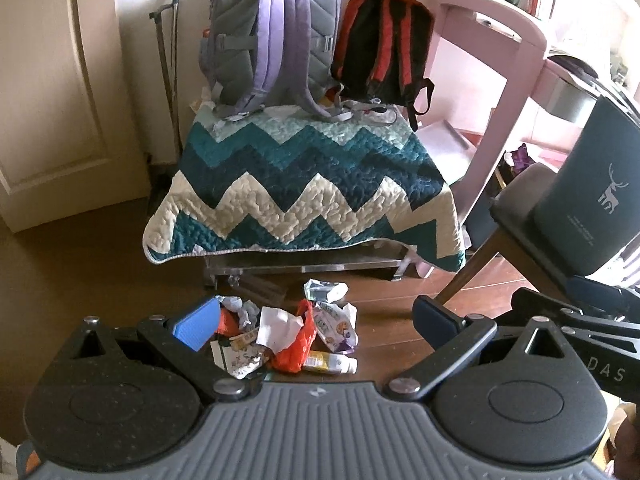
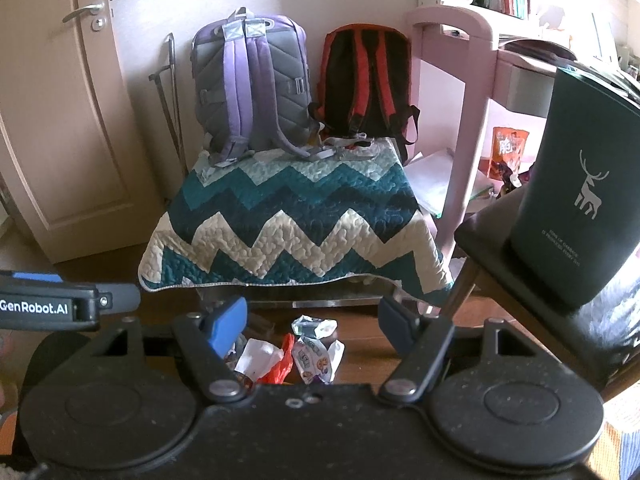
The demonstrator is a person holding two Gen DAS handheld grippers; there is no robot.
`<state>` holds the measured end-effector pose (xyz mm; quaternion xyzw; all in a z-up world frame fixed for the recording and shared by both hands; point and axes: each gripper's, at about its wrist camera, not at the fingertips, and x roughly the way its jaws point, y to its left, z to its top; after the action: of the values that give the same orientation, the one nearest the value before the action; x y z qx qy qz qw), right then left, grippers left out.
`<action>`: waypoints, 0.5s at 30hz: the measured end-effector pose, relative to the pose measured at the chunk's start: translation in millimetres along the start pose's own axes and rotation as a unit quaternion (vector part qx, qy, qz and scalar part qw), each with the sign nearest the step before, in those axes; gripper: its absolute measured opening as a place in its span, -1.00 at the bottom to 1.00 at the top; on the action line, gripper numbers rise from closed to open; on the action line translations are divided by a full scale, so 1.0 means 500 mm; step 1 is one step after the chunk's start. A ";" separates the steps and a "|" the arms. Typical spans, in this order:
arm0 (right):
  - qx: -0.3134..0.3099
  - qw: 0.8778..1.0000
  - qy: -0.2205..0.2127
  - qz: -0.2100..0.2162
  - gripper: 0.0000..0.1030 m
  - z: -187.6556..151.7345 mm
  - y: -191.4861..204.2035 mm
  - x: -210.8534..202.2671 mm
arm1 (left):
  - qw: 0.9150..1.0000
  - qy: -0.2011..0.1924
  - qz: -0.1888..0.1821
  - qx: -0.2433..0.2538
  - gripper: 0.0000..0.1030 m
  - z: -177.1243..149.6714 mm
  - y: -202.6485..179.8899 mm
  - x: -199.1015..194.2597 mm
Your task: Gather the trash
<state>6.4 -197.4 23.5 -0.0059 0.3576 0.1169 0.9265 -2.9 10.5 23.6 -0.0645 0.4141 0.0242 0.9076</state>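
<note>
the left claw [image 1: 316,320] hangs with its jaws wide apart and nothing between them, low over a wooden floor [image 1: 400,344]. framed in the gap is the trash pile [image 1: 288,336]: a crumpled white paper [image 1: 278,330], an orange-red plastic bag [image 1: 300,346], printed snack wrappers [image 1: 334,324], a small yellow-and-white tube [image 1: 330,363] at the near edge and a crumpled silvery wrapper [image 1: 324,290] at the far edge. the left blue pad [image 1: 196,328] sits over the pile's left side; whether it touches is unclear.

the right claw [image 2: 312,320] is likewise spread open and empty, with the same trash pile [image 2: 292,356] on the floor below and between its fingers. the left tool's body shows at the left edge of the right wrist view.

beyond the pile stands a low worktop draped in a teal-and-white zigzag quilt [image 1: 304,192], with a purple-grey backpack [image 1: 276,40] and a red-and-black backpack [image 1: 384,48] upright on it against the wall. to the right, a dark green trash bin with a deer emblem [image 2: 580,200] stands on a dark chair seat [image 2: 488,236], beside a pink desk [image 2: 460,80]. a door [image 2: 60,120] is at left.
</note>
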 end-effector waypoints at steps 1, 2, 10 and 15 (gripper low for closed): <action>0.000 1.000 0.002 0.000 0.41 0.000 0.000 0.001 | 1.000 0.001 0.000 0.000 1.00 -0.001 0.000 0.000; 0.000 1.000 0.003 0.001 0.41 -0.003 0.000 0.001 | 1.000 0.002 0.001 0.000 1.00 -0.003 0.000 0.000; -0.005 1.000 0.004 0.003 0.41 -0.004 0.005 0.004 | 1.000 0.004 0.001 -0.001 1.00 -0.003 0.004 0.002; -0.009 1.000 -0.008 0.007 0.41 -0.004 0.004 -0.004 | 1.000 0.002 -0.001 -0.001 1.00 -0.003 0.000 0.003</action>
<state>3.2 -196.3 23.8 -0.0113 0.3491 0.1266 0.9284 -2.7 10.2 21.5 -0.0657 0.4161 0.0233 0.9067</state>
